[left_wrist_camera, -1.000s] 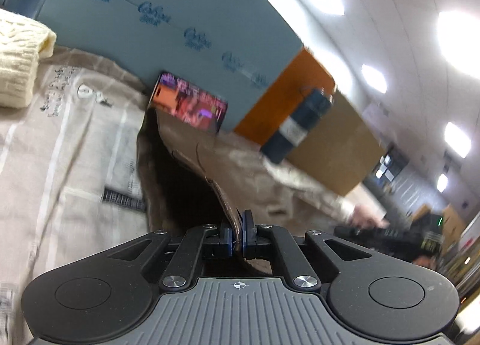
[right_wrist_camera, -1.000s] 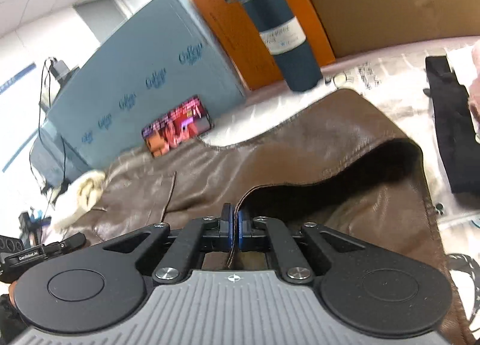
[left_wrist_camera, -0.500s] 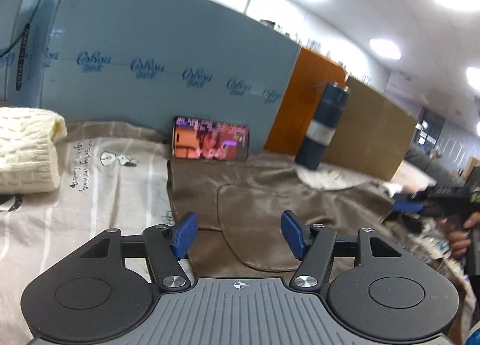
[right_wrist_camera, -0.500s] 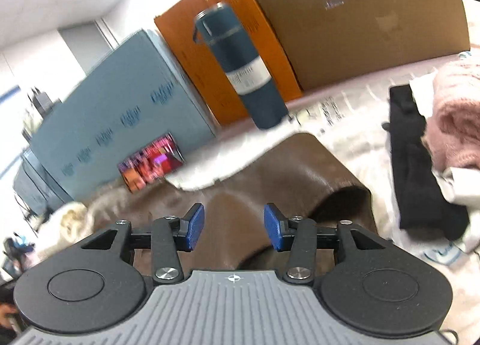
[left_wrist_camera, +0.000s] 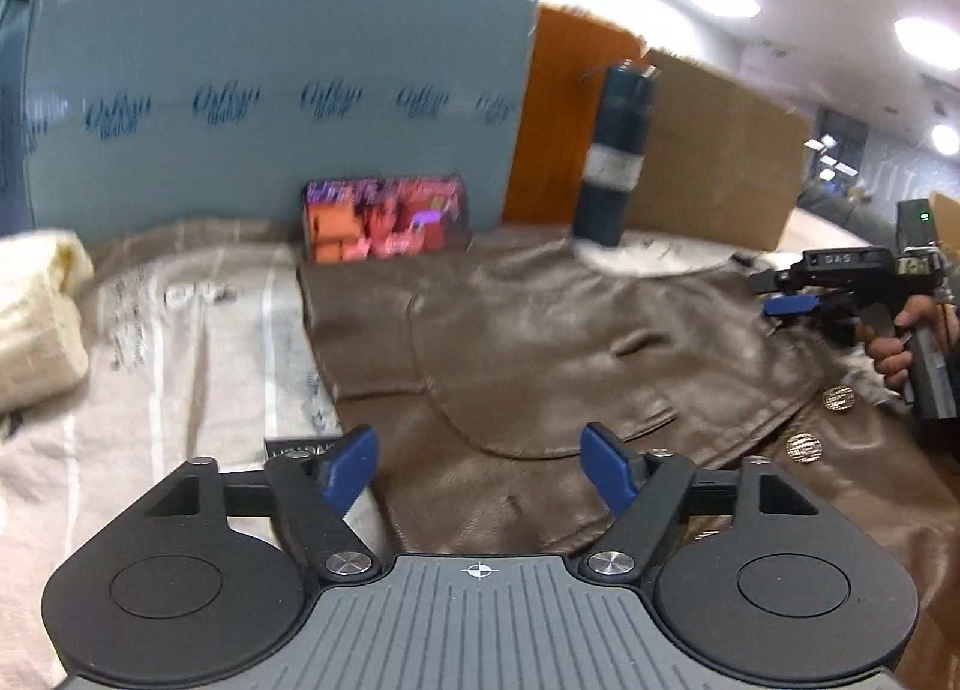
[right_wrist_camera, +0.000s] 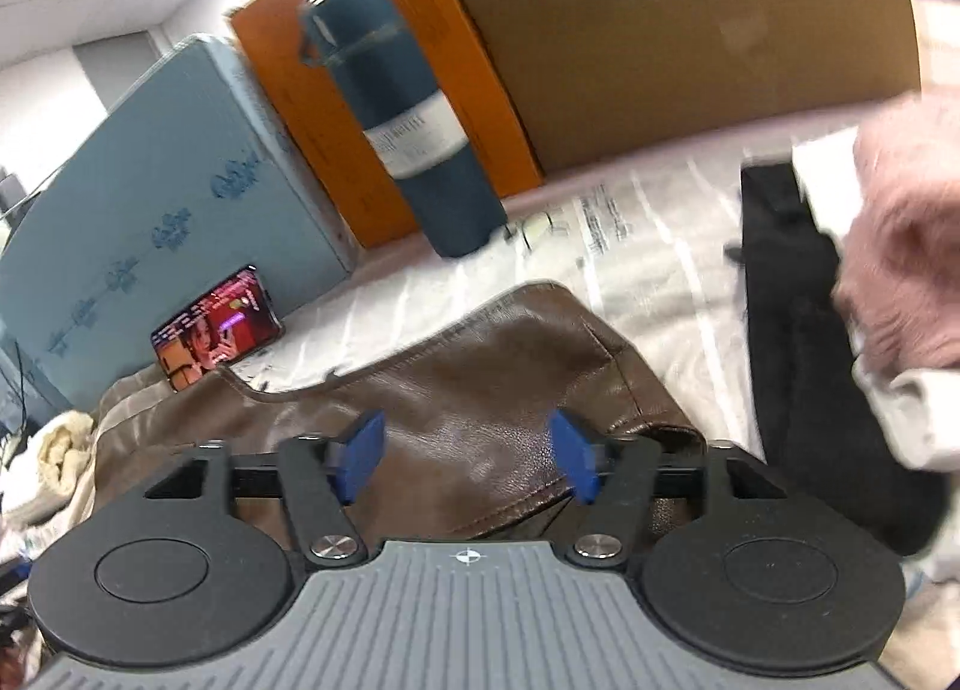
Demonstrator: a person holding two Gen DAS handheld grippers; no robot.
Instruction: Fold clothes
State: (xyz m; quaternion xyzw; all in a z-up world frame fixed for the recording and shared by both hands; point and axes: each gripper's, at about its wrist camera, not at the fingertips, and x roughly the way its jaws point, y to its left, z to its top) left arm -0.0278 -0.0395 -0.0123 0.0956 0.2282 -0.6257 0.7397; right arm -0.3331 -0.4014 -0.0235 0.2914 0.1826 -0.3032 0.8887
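A brown leather jacket (left_wrist_camera: 540, 366) lies spread flat on the printed bedsheet (left_wrist_camera: 198, 330), its long axis running side to side across the bed from the left hand's place toward the right hand's. Its straight hem edge sits at the left, just short of a phone (left_wrist_camera: 387, 217) propped against a blue foam board (left_wrist_camera: 270, 90). At the right the leather bunches near two metal buttons (left_wrist_camera: 837, 397). The left gripper (left_wrist_camera: 480, 465) hovers low over the near part of the jacket, its jaws opening wide, with nothing pinched between the blue pads (left_wrist_camera: 351, 465); the leather simply lies beneath them. The right gripper (right_wrist_camera: 465, 456) is in the same way, jaws opening, over a rounded folded end of the jacket (right_wrist_camera: 510, 366) that humps toward a dark blue flask (right_wrist_camera: 414, 150). From the left side you can see that right gripper (left_wrist_camera: 798, 306) in a hand (left_wrist_camera: 900, 342) at the far end of the garment. The pictures are blurred, so I can't tell whether that humped end is a sleeve or the collar. A cream knit (left_wrist_camera: 36, 318) sits off the hem end, and black (right_wrist_camera: 798, 342) and pink clothes (right_wrist_camera: 906, 246) are piled beyond the other.
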